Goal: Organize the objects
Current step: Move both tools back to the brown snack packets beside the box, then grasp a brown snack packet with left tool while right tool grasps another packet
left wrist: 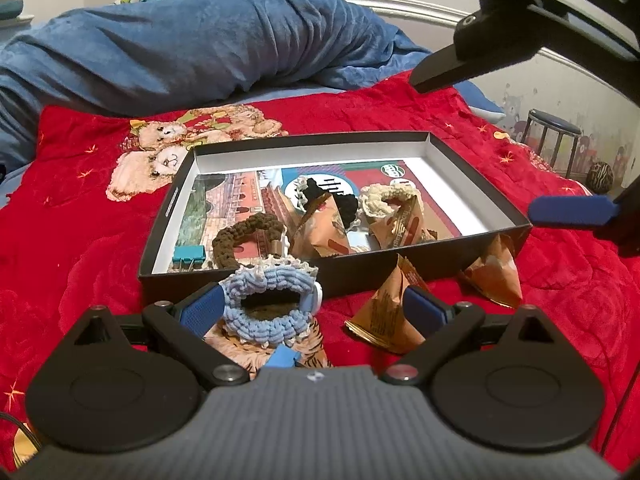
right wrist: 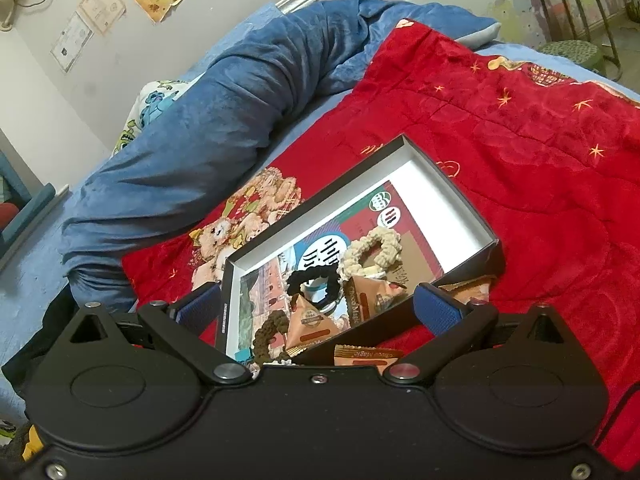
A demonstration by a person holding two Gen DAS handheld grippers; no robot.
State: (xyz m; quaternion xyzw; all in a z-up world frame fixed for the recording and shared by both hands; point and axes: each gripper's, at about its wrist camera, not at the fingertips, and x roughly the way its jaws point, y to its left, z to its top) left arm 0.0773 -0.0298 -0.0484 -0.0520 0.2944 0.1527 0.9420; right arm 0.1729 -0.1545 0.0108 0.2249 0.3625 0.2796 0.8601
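Pale blue crocheted hair scrunchie [left wrist: 271, 307] between spread left tongs [left wrist: 312, 312], just outside near wall of shallow black cardboard box [left wrist: 256, 276] on red quilt; touching left pad only. Best: centre, close, lift clear of wall. Right tongs [right wrist: 318, 304] open, empty above box. Right view alone shows black scrunchie [right wrist: 316, 284] whole

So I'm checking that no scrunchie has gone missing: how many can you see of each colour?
Brown scrunchie: 1
Black scrunchie: 1
Cream scrunchie: 1
Light blue scrunchie: 1
Total: 4. The first three lie in the black box; the light blue one is outside it, on the red quilt.
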